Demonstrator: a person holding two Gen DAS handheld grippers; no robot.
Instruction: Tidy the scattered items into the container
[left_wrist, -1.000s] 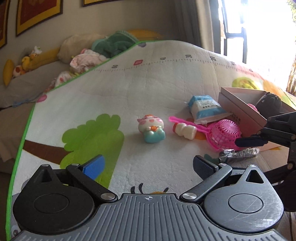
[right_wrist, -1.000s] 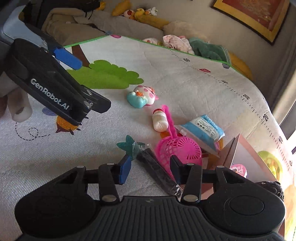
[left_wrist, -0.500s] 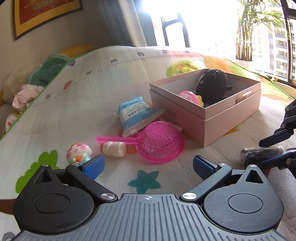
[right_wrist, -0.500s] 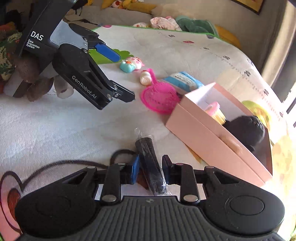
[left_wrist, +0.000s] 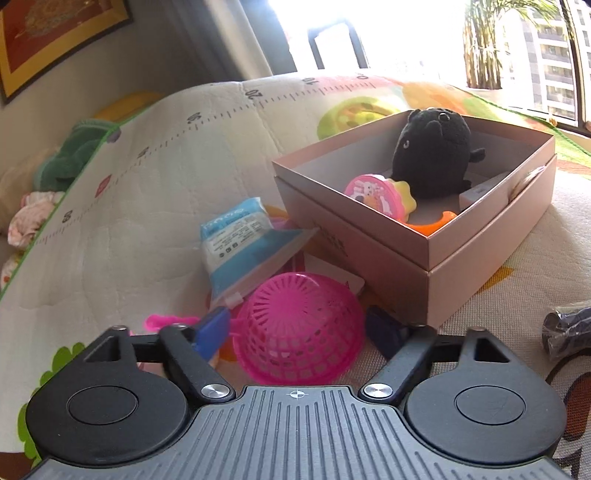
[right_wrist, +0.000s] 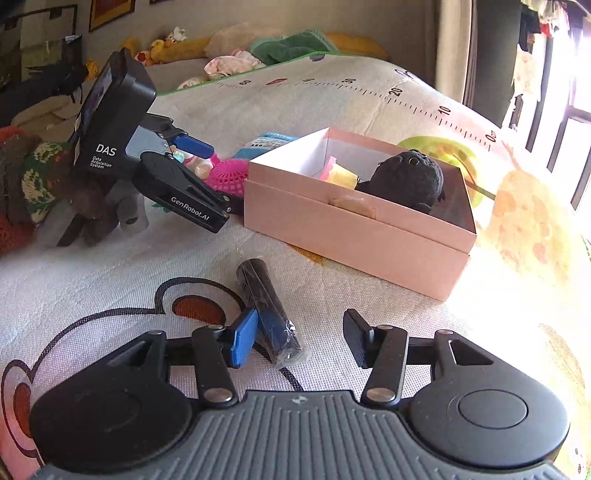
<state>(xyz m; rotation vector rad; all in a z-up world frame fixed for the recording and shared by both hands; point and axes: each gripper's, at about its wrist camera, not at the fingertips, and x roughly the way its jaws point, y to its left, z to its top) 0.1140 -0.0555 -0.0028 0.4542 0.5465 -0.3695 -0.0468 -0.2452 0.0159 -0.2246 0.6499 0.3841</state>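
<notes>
A pink mesh basket (left_wrist: 299, 328) lies upside down on the play mat, between the fingers of my left gripper (left_wrist: 298, 330). Its jaws are closing on the basket's sides, and I see no squeeze. In the right wrist view the left gripper (right_wrist: 207, 173) straddles the basket (right_wrist: 227, 173). My right gripper (right_wrist: 299, 332) is opening. A black wrapped roll (right_wrist: 267, 306) lies loose on the mat against its left pad (right_wrist: 243, 336). The pink box (left_wrist: 480, 258) (right_wrist: 351, 236) holds a black plush (left_wrist: 432, 155), a pink round toy (left_wrist: 373, 192) and other small toys.
A blue-and-white pack (left_wrist: 240, 236) leans beside the box's left corner, with a white card (left_wrist: 332, 275) under it. The roll (left_wrist: 565, 328) shows at the right edge of the left wrist view. Cushions and soft toys (right_wrist: 236, 55) line the mat's far edge. A hand (right_wrist: 40, 181) holds the left gripper.
The left gripper swung from the small toys to the pink basket and narrowed around it. The right gripper carried the black roll to the front of the box, then opened and let it go.
</notes>
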